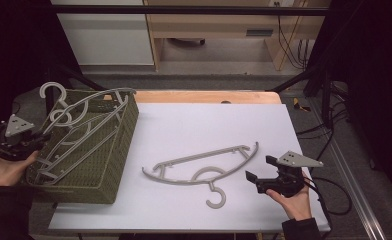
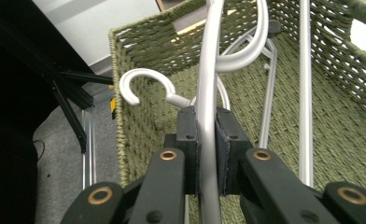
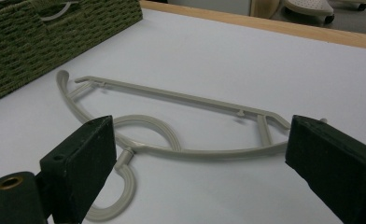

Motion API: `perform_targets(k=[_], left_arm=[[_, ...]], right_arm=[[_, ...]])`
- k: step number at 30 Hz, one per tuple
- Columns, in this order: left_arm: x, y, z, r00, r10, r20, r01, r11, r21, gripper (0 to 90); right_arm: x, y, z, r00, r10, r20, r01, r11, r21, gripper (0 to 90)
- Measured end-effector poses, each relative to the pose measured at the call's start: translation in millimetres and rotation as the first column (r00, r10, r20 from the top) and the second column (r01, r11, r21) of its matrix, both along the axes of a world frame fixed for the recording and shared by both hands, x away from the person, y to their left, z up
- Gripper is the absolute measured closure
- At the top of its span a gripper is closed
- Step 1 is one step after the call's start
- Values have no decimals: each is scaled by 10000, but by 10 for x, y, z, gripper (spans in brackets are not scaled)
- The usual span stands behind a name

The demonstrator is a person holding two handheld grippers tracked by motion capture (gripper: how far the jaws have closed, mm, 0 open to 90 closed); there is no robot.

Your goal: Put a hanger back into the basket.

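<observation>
Woven olive fibre makes up the basket (image 1: 115,150) at the table's left edge, and its near wall hides the lower ends of the hangers inside it in the high view. How many hangers lie in there is hard to settle: 2 hooks rise above the rim, yet the grey bars overlap too much to separate them with certainty. In the left gripper view the clamped bar runs out of the picture at the top and bottom.

The left gripper (image 1: 40,137), held in the left hand (image 1: 4,170) just outside the basket's left wall, has its jaws pressed narrow on the curved bar of a hanger in the basket (image 2: 208,93); both pads touch the bar, which stands upright between them. A second hook (image 2: 141,84) curls just beyond the jaws, near the basket's corner.

The right gripper (image 1: 259,170), in the right hand (image 1: 296,200), hovers low over the white table (image 1: 194,120) with its jaws spread wide, holding and touching nothing. The loose hanger (image 1: 204,167) lies flat on the table just left of it, framed between the 2 jaws in the right gripper view. It is pale grey plastic, with a straight bar, a bowed bar, a loop at the middle, and its hook pointing toward the person.
</observation>
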State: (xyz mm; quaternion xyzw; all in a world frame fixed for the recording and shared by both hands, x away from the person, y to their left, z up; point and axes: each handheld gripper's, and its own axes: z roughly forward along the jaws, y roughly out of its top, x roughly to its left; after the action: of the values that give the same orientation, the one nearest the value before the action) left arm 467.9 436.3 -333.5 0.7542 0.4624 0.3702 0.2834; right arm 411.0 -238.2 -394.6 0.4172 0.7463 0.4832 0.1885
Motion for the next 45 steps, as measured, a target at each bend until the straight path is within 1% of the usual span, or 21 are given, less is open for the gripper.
perform_targets(k=[2, 6, 9, 12, 15, 18, 21, 22, 24, 25, 26, 27, 29, 30, 32, 33, 35, 37, 40, 42, 45], left_arm=[[-2, 12, 7, 10000, 16, 44, -17, 10000, 68, 817], [2, 46, 26, 9999, 99, -71, -98, 9998, 177, 817], [6, 106, 31, 9997, 102, -211, -100, 9999, 67, 817], [15, 122, 8, 9998, 140, -168, -139, 9999, 44, 817], [47, 150, -33, 9989, 270, -373, -257, 9991, 334, 817], [86, 162, -154, 9959, 428, -791, -395, 9983, 432, 817], [126, 123, -302, 9899, 478, -1338, -391, 9970, 667, 817], [139, 115, -340, 9875, 431, -1516, -342, 9975, 612, 816], [156, 94, -349, 9850, 515, -1647, -382, 9958, 829, 817], [169, 91, -336, 9805, 544, -1891, -427, 9969, 656, 816], [181, 85, -337, 9781, 589, -1997, -448, 9962, 745, 815], [195, 76, -343, 9728, 697, -2207, -515, 9949, 873, 812], [218, 48, -375, 9675, 925, -2352, -674, 9913, 1127, 800], [225, 37, -380, 9657, 914, -2431, -663, 9918, 1095, 778], [219, 24, -362, 9691, 779, -2339, -593, 9946, 856, 749], [212, 14, -347, 9697, 764, -2320, -582, 9947, 845, 732], [184, -19, -311, 9746, 643, -2144, -500, 9962, 713, 696], [136, -76, -254, 9821, 412, -1840, -330, 9983, 473, 666], [43, -225, -164, 9920, -224, -1239, 226, 9997, 5, 596], [-19, -363, -120, 9925, -751, -961, 726, 9969, -299, 539], [-100, -598, -73, 9832, -1656, -767, 1602, 9845, -711, 494]], right_arm=[[-2, -1, 0, 10000, 35, -18, -35, 10000, -15, 89], [-1, -2, 0, 10000, 50, -19, -50, 10000, -14, 88], [-4, 0, -3, 10000, 56, -67, -57, 9999, -102, 86], [0, 0, -4, 10000, 65, -42, -65, 9999, -90, 86], [-3, -4, -1, 10000, 65, -38, -66, 9999, -122, 86], [-3, -2, 2, 10000, 61, -28, -61, 10000, -33, 86], [0, 0, -4, 10000, 71, -42, -71, 9999, -103, 86], [1, 7, -7, 10000, 31, -72, -32, 9999, -98, 86], [3, 12, -12, 9999, 39, -108, -40, 9999, -133, 85], [5, 18, -13, 9999, 36, -94, -37, 9999, -100, 85], [5, 19, -14, 10000, 49, -85, -50, 9999, -101, 85], [5, 19, -13, 9999, 49, -105, -50, 9999, -94, 85], [4, 17, -10, 10000, 54, -80, -55, 9999, -95, 84], [1, 15, -7, 10000, 55, -56, -56, 9999, -99, 84], [-6, 3, 0, 10000, 82, -46, -83, 9999, -113, 84], [-7, -1, 3, 10000, 50, -43, -51, 9999, -103, 84], [-8, 2, 4, 10000, 32, -55, -32, 10000, -27, 84], [-8, -2, 3, 10000, 51, -42, -51, 9999, -113, 84], [-10, 6, 4, 10000, 19, -25, -19, 10000, -33, 84], [-8, 4, 5, 10000, 23, 21, -23, 10000, -24, 84], [-10, 7, 5, 10000, 27, 21, -27, 10000, 0, 83]])
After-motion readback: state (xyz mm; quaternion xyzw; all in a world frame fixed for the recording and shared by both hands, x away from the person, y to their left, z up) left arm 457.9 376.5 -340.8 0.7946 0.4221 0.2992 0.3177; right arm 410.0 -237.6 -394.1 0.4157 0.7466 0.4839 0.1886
